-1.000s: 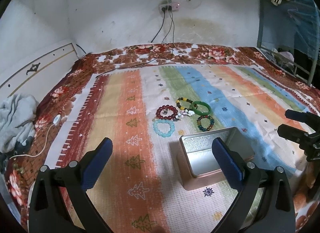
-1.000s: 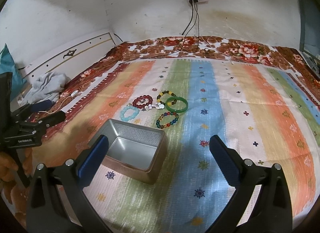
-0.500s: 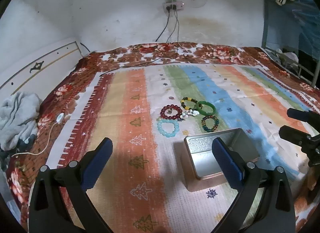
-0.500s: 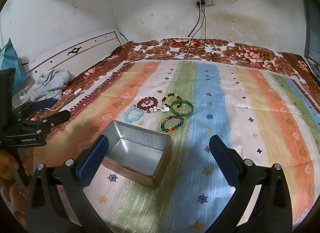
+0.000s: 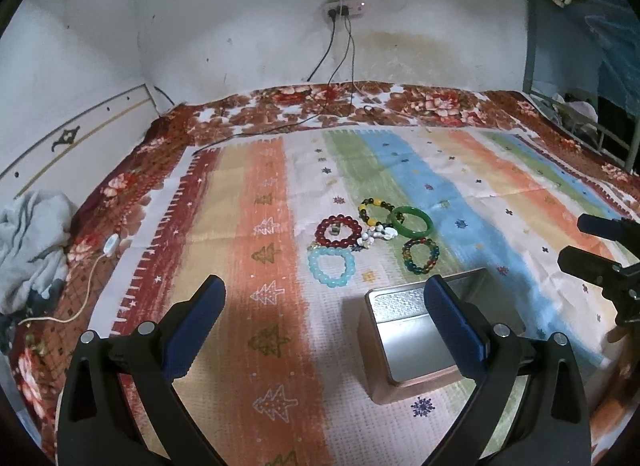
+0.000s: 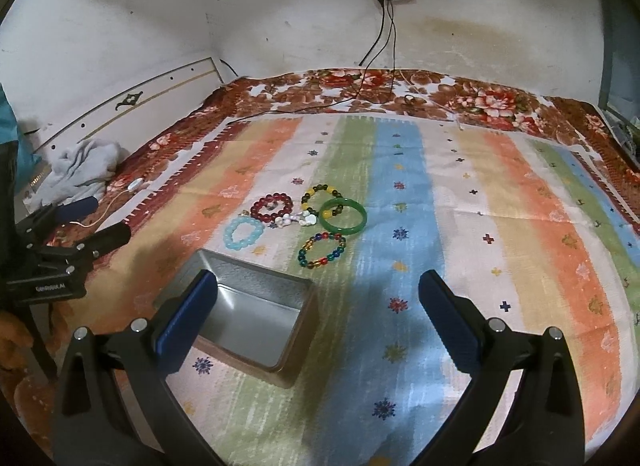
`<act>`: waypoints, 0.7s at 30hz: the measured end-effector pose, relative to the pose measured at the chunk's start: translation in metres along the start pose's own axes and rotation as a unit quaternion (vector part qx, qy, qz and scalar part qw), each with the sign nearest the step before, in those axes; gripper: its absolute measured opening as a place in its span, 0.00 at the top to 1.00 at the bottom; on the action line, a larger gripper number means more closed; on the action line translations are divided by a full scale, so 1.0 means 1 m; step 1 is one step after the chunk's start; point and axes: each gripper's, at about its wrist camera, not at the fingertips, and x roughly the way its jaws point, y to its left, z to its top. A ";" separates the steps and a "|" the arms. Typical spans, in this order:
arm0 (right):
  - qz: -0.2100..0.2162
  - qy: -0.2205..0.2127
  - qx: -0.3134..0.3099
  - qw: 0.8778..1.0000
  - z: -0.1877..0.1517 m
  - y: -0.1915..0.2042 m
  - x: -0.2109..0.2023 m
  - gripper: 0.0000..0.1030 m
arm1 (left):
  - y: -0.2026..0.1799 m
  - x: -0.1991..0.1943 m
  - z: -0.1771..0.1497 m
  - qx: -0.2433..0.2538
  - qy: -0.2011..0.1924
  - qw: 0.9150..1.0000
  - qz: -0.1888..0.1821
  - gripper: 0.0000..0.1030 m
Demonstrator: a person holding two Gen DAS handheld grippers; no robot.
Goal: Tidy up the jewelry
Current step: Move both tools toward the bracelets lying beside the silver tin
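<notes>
Several bracelets lie together on a striped cloth (image 5: 248, 225): a dark red bead one (image 5: 338, 230), a light blue one (image 5: 331, 266), a yellow-and-dark one (image 5: 372, 209), a green bangle (image 5: 412, 221), a multicolour one (image 5: 420, 254) and a small white piece (image 5: 378, 234). An open empty metal tin (image 5: 420, 330) stands just in front of them. My left gripper (image 5: 324, 326) is open and empty, above the cloth near the tin. My right gripper (image 6: 316, 318) is open and empty, above the tin (image 6: 256, 306); the bracelets (image 6: 332, 217) lie beyond it.
The cloth covers a bed with a floral blanket (image 5: 360, 105). A grey garment (image 5: 28, 238) and a white cable (image 5: 92, 266) lie at the left. Black cords (image 6: 376, 45) hang from a wall socket. A metal frame (image 5: 568, 105) stands at the right.
Both grippers have moved slightly forward and both views have shifted a little; the bracelets and the tin lie as before. Both grippers stay open.
</notes>
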 end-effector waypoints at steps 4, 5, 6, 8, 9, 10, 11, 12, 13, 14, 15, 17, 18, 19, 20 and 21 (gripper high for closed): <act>0.007 0.006 -0.008 1.000 0.003 0.002 0.007 0.04 | 0.003 0.008 0.002 -0.002 0.016 1.000 -0.005 0.05; 0.006 0.007 -0.009 1.000 0.004 0.002 0.009 0.04 | 0.003 0.012 0.003 -0.004 0.019 1.000 -0.008 0.05; 0.006 0.010 -0.011 1.000 0.007 0.002 0.014 0.04 | 0.004 0.014 0.004 -0.006 0.022 1.000 -0.009 0.05; 0.004 0.013 -0.014 1.000 0.012 0.003 0.022 0.04 | 0.003 0.023 0.007 -0.009 0.029 0.999 -0.011 0.05; 0.003 0.013 -0.016 1.000 0.014 0.003 0.024 0.04 | 0.002 0.027 0.009 -0.010 0.031 0.999 -0.011 0.05; 0.002 0.014 -0.018 1.000 0.015 0.003 0.027 0.04 | 0.000 0.032 0.010 -0.008 0.033 0.999 -0.009 0.05; 0.000 0.015 -0.019 1.000 0.017 0.003 0.030 0.04 | -0.001 0.036 0.011 -0.006 0.034 0.999 -0.006 0.05; -0.001 0.017 -0.018 1.000 0.019 0.001 0.035 0.04 | -0.002 0.039 0.012 -0.005 0.036 0.999 -0.002 0.05; -0.002 0.018 -0.016 1.000 0.020 0.000 0.037 0.04 | -0.003 0.043 0.014 -0.004 0.038 0.999 0.004 0.05; -0.002 0.019 -0.014 1.000 0.022 -0.001 0.040 0.04 | -0.003 0.045 0.016 -0.005 0.039 0.999 0.006 0.05; -0.003 0.020 -0.010 1.000 0.024 -0.004 0.043 0.04 | -0.002 0.048 0.017 -0.006 0.040 0.999 0.006 0.05; -0.001 0.021 -0.002 1.000 0.027 -0.008 0.046 0.04 | -0.001 0.053 0.020 -0.010 0.045 0.999 0.001 0.05; 0.001 0.021 0.004 1.000 0.029 -0.011 0.048 0.04 | 0.000 0.056 0.022 -0.012 0.047 0.999 -0.002 0.05; 0.002 0.020 0.007 1.000 0.031 -0.013 0.050 0.04 | 0.001 0.057 0.023 -0.014 0.047 0.999 -0.003 0.05; 0.002 0.021 0.009 1.000 0.033 -0.014 0.051 0.04 | 0.002 0.059 0.023 -0.015 0.047 0.999 -0.004 0.05; 0.001 0.021 0.009 1.000 0.035 -0.015 0.054 0.04 | 0.002 0.061 0.025 -0.015 0.047 0.999 -0.005 0.05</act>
